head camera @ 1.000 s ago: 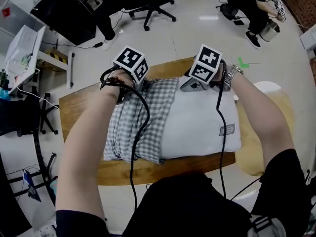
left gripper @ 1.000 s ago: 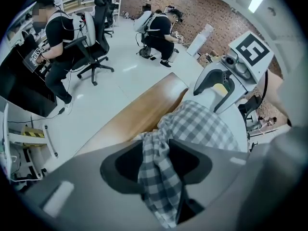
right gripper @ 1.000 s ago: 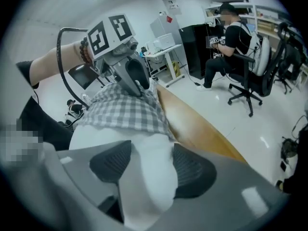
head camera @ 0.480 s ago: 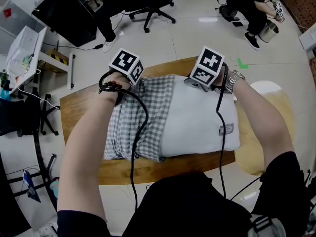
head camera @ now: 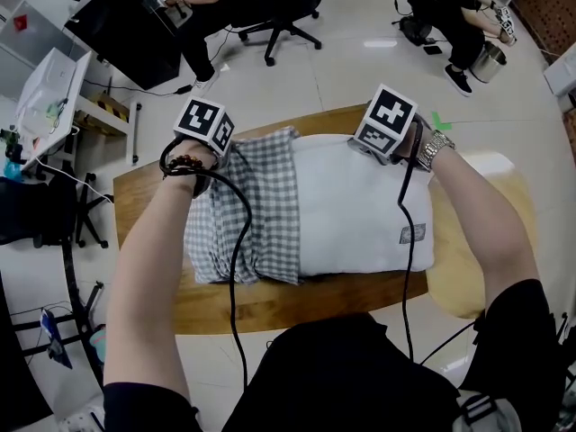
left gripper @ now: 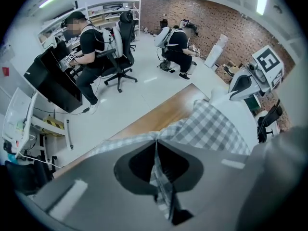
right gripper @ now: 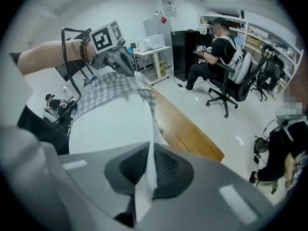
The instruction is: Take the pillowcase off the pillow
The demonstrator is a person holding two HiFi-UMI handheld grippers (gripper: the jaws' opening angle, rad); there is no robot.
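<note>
The oval light-brown wooden desk (head camera: pixel 261 306) carries the whole job. The white rectangular pillow (head camera: pixel 360 214) lies lengthwise across it, and most of it is already bare. The grey-and-white checked fabric pillowcase (head camera: pixel 243 214) covers only the pillow's left end, gathered in folds there. The left gripper (left gripper: pixel 156 150) has its jaws clenched on a pleat of checked cloth at the case's far edge. The right gripper (right gripper: pixel 147 177) has its jaws clamped on a fold of white pillow fabric at the far right edge, acting as the anchor. The step in hand looks like the draw itself: the case goes left while the pillow is held back. To do it well, the left pull should run low and level along the desk, in line with the pillow's length, while the right grip stays put so the pillow does not slide with the cloth. Both pinches sit on the far side, so the near edge of the case will probably lag and skew. A slow, steady pull, with a fresh grip nearer the person if it binds, should free it cleanly.
</note>
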